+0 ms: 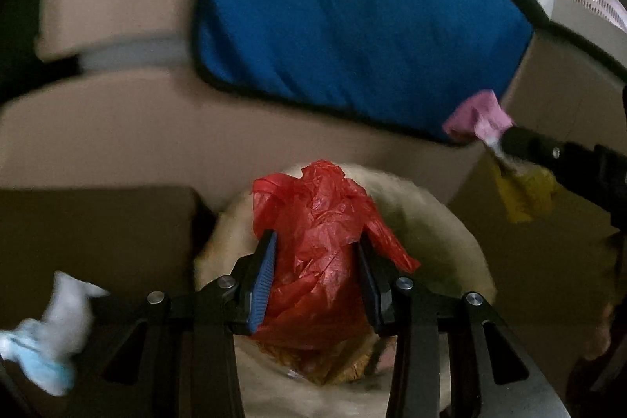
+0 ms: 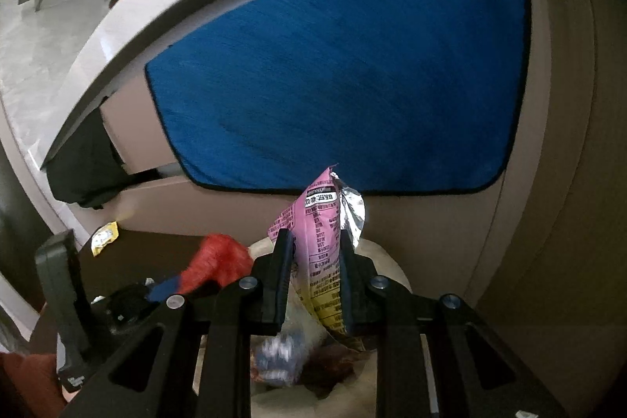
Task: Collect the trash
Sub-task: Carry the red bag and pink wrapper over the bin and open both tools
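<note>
My left gripper (image 1: pixel 317 238) is shut on a crumpled red plastic bag (image 1: pixel 313 198), which hangs over the mouth of a cream-coloured bin (image 1: pixel 450 222). In the right wrist view, my right gripper (image 2: pixel 314 236) is shut on a pink snack wrapper (image 2: pixel 319 206) with a silver lining, just above the same bin (image 2: pixel 386 253). Other trash (image 2: pixel 278 355) lies inside it, blurred. The red bag (image 2: pixel 219 257) shows to the left there. From the left wrist view the right gripper (image 1: pixel 505 140) enters at the right edge with the pink wrapper (image 1: pixel 476 112).
A blue cushion (image 2: pixel 345 77) leans on a beige sofa behind the bin. A yellow wrapper (image 1: pixel 525 194) lies on the dark brown surface (image 1: pixel 98 230) beside the bin. A crumpled white and light-blue piece (image 1: pixel 51 332) lies at the lower left.
</note>
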`<state>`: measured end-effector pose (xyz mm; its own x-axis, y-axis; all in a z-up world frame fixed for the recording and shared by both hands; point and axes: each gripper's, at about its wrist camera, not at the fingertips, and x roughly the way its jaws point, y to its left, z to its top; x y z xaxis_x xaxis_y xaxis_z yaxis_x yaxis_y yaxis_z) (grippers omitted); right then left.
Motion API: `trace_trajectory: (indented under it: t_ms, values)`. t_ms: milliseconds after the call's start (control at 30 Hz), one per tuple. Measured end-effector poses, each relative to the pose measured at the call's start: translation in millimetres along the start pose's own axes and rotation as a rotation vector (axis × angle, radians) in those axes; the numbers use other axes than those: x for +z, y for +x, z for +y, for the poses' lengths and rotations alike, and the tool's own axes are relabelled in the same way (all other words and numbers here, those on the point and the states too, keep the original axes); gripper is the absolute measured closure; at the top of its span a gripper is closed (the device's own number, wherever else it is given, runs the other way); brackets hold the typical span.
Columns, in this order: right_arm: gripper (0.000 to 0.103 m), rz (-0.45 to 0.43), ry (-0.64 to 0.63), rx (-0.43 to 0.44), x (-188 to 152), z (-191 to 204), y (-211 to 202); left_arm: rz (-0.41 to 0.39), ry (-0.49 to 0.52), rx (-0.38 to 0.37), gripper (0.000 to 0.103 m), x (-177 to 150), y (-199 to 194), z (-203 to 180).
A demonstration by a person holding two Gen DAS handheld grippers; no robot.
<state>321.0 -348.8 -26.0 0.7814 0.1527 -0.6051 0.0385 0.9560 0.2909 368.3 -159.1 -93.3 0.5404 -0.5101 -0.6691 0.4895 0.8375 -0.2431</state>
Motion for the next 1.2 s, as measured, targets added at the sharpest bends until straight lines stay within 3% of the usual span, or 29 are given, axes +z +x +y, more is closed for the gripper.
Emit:
trace_trajectory:
  t_ms: [133,433,467,533,833,1067,1200]
  values:
    - [0.082,0.026,0.007,-0.004,-2.9,-1.3,8.3,0.069,-0.01,-0.033,0.059,-4.8,13.9,-2.3]
    - [0.078,0.061,0.056,0.031,-19.5,0.0,30.7,0.004,-0.083,-0.081,0.049,10.6,-20.2,20.5]
    - [0.074,0.062,0.065,0.027,-20.8,-0.6,34.6,-0.005,-0.097,-0.079,0.048,12.5,-24.2,24.7]
    - [0.054,0.073,0.094,0.011,-23.2,-3.7,40.8,-0.01,-0.103,-0.072,0.048,15.2,-28.3,29.2]
    - [0.054,0.129,0.094,-0.063,-32.4,-6.0,47.4,-0.011,-0.098,-0.048,0.048,9.6,-44.2,43.0]
    - [0.053,0.293,0.075,0.046,-47.9,21.1,76.7,-0.024,-0.148,-0.008,0.048,-1.4,-66.6,80.4]
    - [0.053,0.259,0.047,0.045,-51.5,40.1,72.2,-0.051,-0.144,0.028,0.048,-7.6,-88.7,103.6]
